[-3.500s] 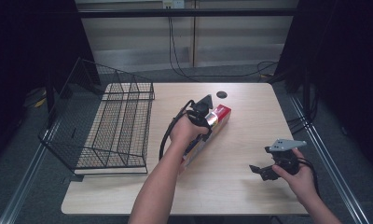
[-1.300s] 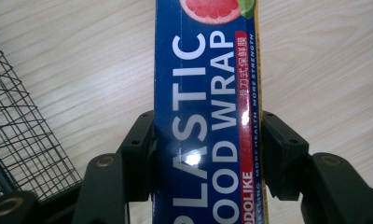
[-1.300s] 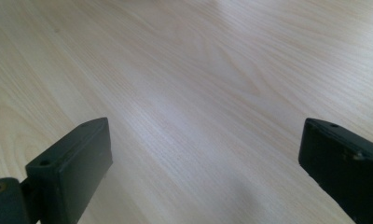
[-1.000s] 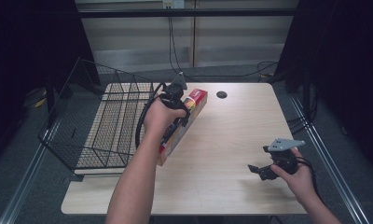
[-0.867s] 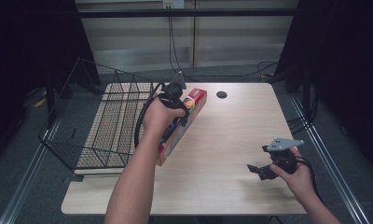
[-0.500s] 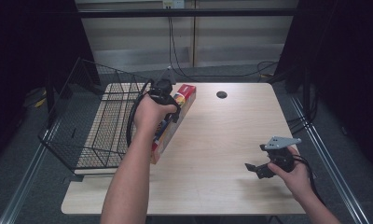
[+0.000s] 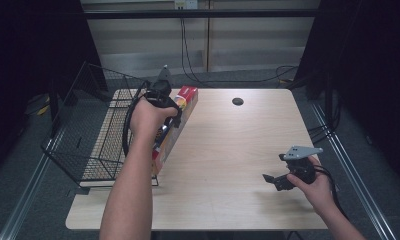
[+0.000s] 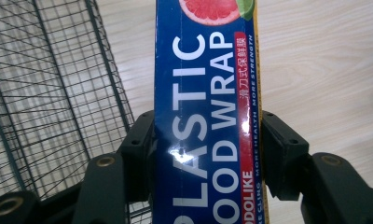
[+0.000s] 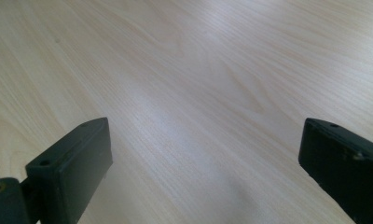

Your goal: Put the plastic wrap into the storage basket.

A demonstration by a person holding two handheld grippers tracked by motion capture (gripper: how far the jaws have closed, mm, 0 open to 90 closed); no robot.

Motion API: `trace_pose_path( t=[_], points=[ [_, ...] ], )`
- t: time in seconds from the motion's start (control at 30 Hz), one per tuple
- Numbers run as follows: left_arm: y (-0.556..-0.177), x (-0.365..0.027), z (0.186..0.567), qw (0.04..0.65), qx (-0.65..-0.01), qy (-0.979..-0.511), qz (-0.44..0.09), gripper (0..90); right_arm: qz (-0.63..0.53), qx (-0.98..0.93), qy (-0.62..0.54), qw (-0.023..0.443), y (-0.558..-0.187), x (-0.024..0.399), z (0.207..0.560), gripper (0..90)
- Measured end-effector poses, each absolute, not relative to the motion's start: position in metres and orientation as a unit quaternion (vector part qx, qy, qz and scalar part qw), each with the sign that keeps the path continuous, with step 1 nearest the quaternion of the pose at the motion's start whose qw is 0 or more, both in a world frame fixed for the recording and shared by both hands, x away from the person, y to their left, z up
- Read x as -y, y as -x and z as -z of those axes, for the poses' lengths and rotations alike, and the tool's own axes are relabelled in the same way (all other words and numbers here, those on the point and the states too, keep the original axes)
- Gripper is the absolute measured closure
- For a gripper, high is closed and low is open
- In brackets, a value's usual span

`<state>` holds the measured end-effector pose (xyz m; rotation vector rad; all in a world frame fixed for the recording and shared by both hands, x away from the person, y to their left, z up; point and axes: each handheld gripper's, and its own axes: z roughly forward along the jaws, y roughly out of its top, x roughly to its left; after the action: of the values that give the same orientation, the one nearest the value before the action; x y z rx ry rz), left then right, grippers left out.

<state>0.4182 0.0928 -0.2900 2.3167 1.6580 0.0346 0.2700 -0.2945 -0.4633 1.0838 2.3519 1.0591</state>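
The left gripper (image 7: 174, 111) is clenched around the long blue cardboard box of plastic food wrap (image 8: 208, 116), one black jaw pressed against each long side. Compared with a second ago, the box has shifted leftwards and now hangs tilted over the right edge of the black wire basket (image 7: 83, 150), where before it sat further over the pale wooden table (image 7: 228, 150). The right gripper (image 7: 270, 180), well to the right of the basket, rests low over the table as before, jaws spread wide and holding nothing.
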Motion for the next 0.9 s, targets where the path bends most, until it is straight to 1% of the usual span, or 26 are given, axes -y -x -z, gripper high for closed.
trace_pose_path(
  t=[0.9],
  points=[
    [-0.414,-0.131,0.258,0.151,-0.610,-0.777,-0.029,45.5,-0.370,-0.835,-0.371,0.169,-0.274,0.287,0.464,2.4]
  ],
)
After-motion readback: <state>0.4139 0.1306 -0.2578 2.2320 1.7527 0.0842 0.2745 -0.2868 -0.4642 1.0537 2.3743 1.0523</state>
